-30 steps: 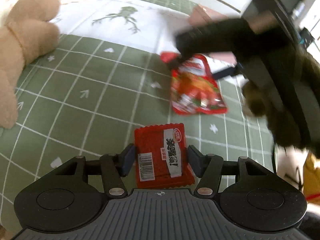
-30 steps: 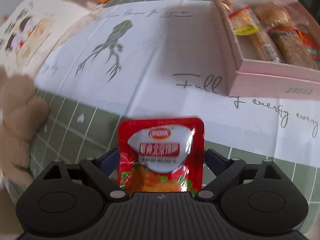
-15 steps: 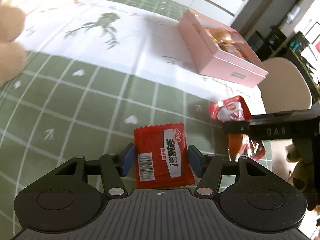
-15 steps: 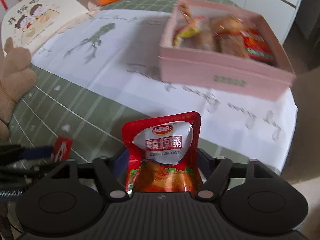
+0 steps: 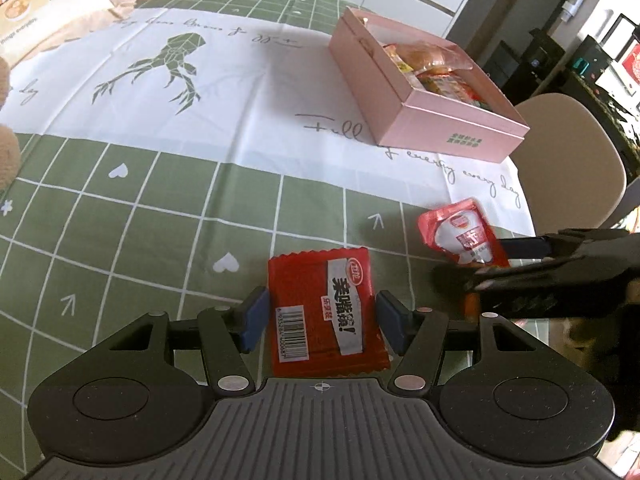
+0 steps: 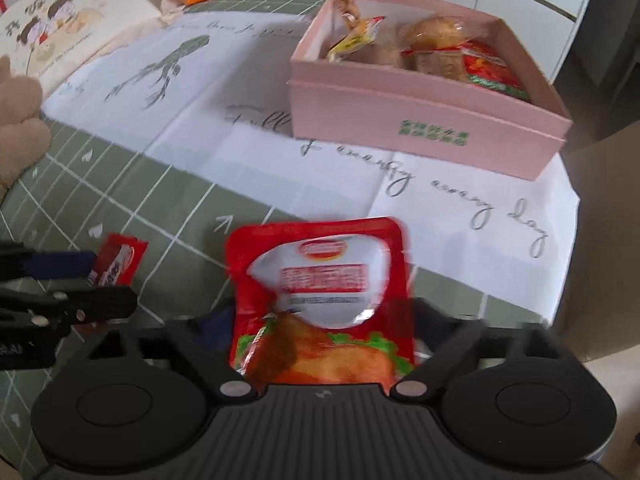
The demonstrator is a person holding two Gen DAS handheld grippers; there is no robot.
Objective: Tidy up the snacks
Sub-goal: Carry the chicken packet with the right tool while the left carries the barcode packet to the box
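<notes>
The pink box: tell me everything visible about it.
The pink box looks like matte cardboard, rectangular, lidless, with small green lettering on its near side. It sits flat on the white printed sheet, near the table's far right edge. Inside lie wrapped snacks: a yellow packet, brown buns, a red pack. Neither gripper touches it.

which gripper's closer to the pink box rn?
Right. The right gripper, holding the red pouch, sits just short of the pink box's front wall. The left gripper, holding the flat red packet, is farther back over the green grid cloth.

A beige chair (image 5: 568,160) stands beside the green checked tablecloth (image 5: 120,216), plush toy (image 6: 18,120) opposite.
</notes>
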